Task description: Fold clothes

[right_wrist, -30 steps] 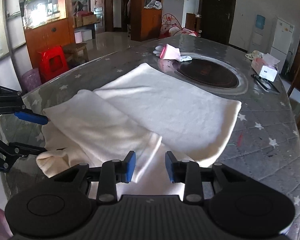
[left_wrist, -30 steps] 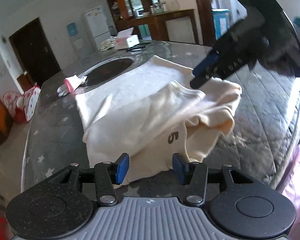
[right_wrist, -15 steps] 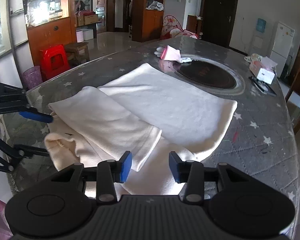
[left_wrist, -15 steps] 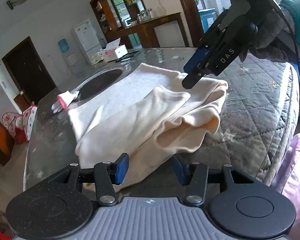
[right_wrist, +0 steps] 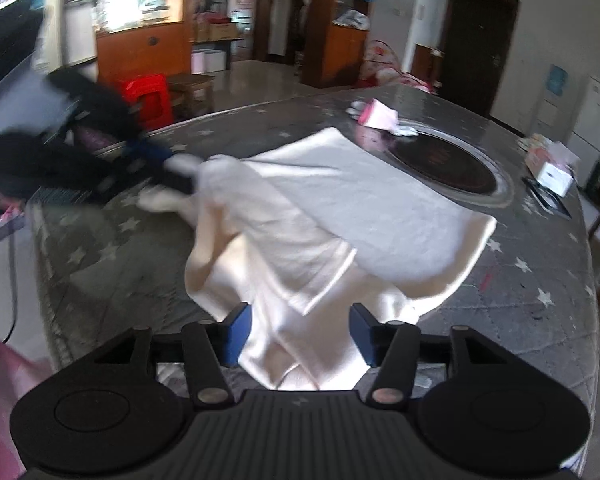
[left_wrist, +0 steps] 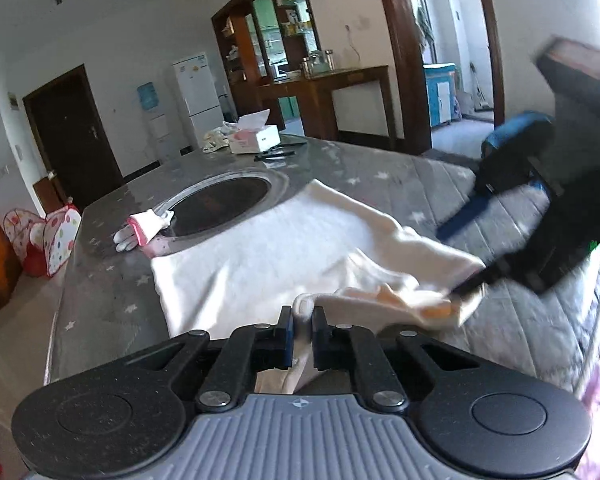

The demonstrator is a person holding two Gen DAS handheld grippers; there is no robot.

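Right now my left gripper (left_wrist: 302,330) is pinched tight on a bunched edge of the cream garment (left_wrist: 268,248), its blue pads squeezed together with the cloth standing up between them. My right gripper (right_wrist: 300,332) stands wide apart over the near folds, holding nothing. The garment lies partly folded on the grey star-print table cover (right_wrist: 540,280), its far half flat beside the dark round inset (right_wrist: 440,164), its near half lifted and rumpled.

I judge the main risk to be a lopsided pull: with only one side held, dragging the edge could swing the flat far half askew and undo the layers already stacked. The grip is on a thick bunch, so one layer could slip free while the rest stays caught. A long drag toward the inset could also sweep the cloth against the small pink-and-white glove (left_wrist: 142,232).

Half a second ago both pairs of fingers were apart and the cloth lay slack in soft folds. Since then my left has shut on the edge, my right has spread wider, and the near half has been drawn up, stretched and twisted. Both views are now motion-blurred.
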